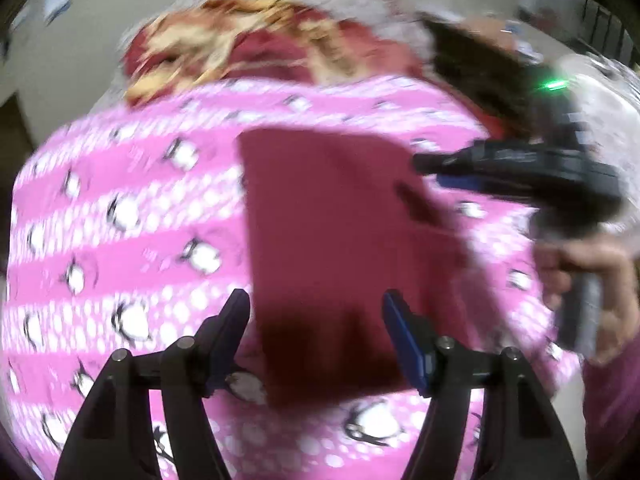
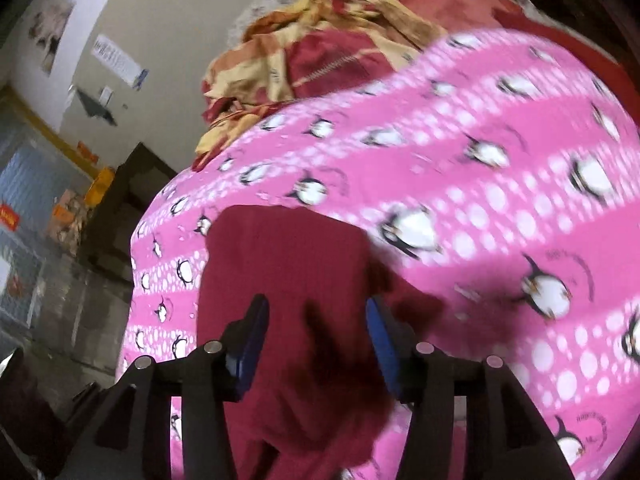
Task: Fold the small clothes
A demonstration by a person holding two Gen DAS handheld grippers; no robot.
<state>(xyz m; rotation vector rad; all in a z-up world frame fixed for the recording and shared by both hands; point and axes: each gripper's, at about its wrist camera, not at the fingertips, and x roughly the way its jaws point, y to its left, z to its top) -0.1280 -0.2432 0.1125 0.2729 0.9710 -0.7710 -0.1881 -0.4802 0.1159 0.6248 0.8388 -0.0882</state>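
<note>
Now a dark red garment (image 1: 340, 240) lies folded into a rough rectangle on a pink blanket (image 1: 120, 208) printed with penguins and white dots, near the middle of the spread as the left wrist view shows it. Both views are smeared by motion blur, so fine detail of the cloth is hard to read. At the bottom of that view the left hand-held gripper (image 1: 316, 316) hangs over the near edge of the garment, its jaws spread apart with the cloth beneath and between them but not pinched: released. At the garment's right edge is the right hand-held gripper (image 1: 424, 164), held by a hand (image 1: 592, 292) in a pink sleeve (image 1: 612, 400). From the right wrist view the right hand-held gripper (image 2: 316, 320) also stands with its blue-padded fingers (image 2: 380, 336) apart over the red cloth (image 2: 288, 264), gripping nothing; here the fabric looks rumpled, and it reaches close to the blanket's edge beside a dark cabinet (image 2: 128, 196). Beyond the blanket's far edge lies a heap of red and yellow patterned clothes (image 2: 312, 64).
</note>
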